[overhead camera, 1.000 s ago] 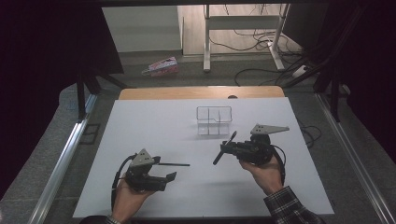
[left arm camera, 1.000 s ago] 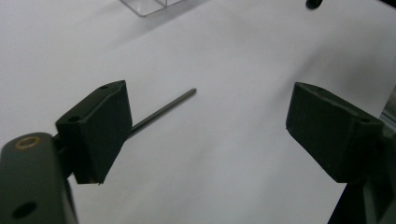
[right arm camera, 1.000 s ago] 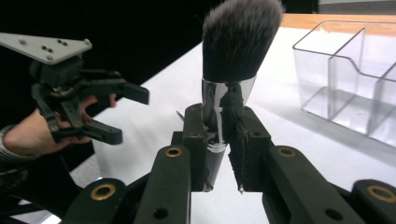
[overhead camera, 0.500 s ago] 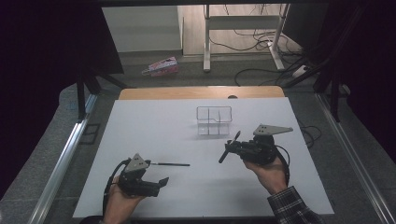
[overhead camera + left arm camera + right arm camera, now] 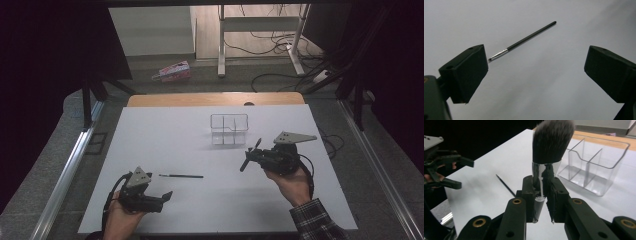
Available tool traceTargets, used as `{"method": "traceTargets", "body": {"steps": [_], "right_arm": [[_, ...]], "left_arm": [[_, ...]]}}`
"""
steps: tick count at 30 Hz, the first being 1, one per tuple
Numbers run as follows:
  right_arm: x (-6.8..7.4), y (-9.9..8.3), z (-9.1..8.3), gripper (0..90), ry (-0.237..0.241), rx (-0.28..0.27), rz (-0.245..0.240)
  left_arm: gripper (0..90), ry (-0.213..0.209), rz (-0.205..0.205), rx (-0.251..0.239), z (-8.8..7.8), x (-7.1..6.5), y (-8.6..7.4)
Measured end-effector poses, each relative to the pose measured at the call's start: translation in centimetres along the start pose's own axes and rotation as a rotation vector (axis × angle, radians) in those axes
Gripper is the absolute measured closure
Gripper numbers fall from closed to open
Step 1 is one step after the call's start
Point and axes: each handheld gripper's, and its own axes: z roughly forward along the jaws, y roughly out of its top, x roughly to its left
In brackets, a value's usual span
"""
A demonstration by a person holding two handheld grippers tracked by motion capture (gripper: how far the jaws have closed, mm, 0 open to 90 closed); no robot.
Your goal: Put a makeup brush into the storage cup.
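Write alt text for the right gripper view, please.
The right gripper clamps the shiny handle of a fluffy makeup brush above a white table. A clear divided organizer stands to the right, a thin brush lies to the left.

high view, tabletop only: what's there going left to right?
left gripper, open → thin black brush lying flat → clear divided organizer → right gripper, shut on a fluffy makeup brush.
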Motion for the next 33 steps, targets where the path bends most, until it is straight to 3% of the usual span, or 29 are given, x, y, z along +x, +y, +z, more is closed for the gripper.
{"method": "traceTargets", "body": {"steps": [9,22,33], "right_arm": [[-0.4,0.2,-0.3,76.7,-0.036,0.01,-0.045],[-1.5,1.1,-0.8,76.7,-0.088,-0.001,-0.054],[-2.9,2.4,-0.7,76.7,-0.131,-0.016,-0.051]], "left_arm": [[1.3,0.022,-0.02,-0.01,-0.4,0.7,-0.8],[0.3,0.043,-0.049,-0.014,-0.6,1.0,-1.3],[1.0,0.046,-0.046,-0.026,-0.6,1.0,-1.3]]}}
